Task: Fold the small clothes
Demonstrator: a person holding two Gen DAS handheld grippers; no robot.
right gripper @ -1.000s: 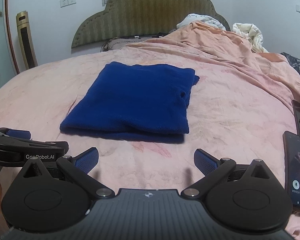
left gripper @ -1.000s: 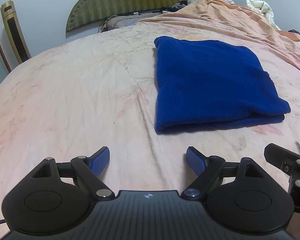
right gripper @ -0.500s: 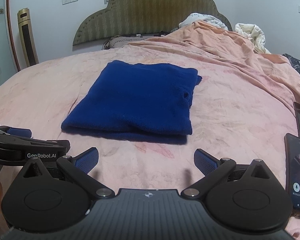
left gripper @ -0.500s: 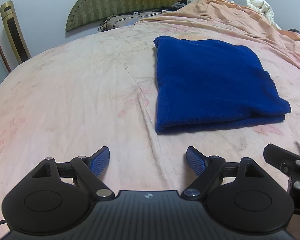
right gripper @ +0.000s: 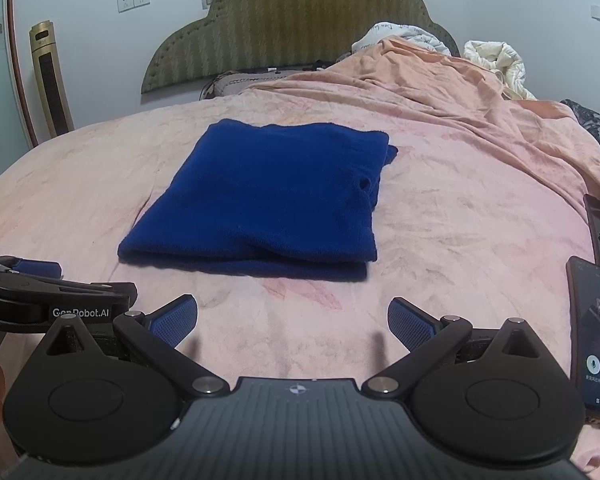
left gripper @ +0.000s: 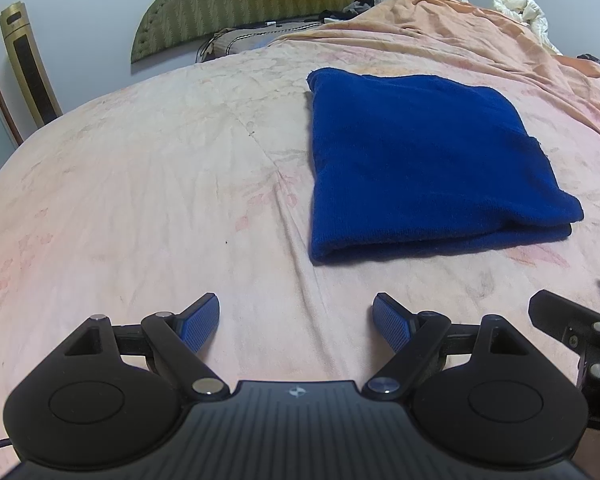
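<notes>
Two grippers were mine, and both stood spread wide with nothing between their blue pads: my left gripper (left gripper: pixel 296 322) and my right gripper (right gripper: pixel 293 320) hovered low over the pink bedsheet (right gripper: pixel 460 208). The blue garment (right gripper: pixel 268 196) lay folded into a thick, neat rectangle on the sheet ahead of both, apart from my fingers. A phone (right gripper: pixel 592 336) with its screen lit lay at my right.

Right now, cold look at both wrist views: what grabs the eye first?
The folded blue garment, a vivid block lying flat mid-bed on the pale pink sheet. Next, both grippers, left and right, open and empty, short of its near edge. Then a lit phone at the right edge of the right wrist view.
</notes>
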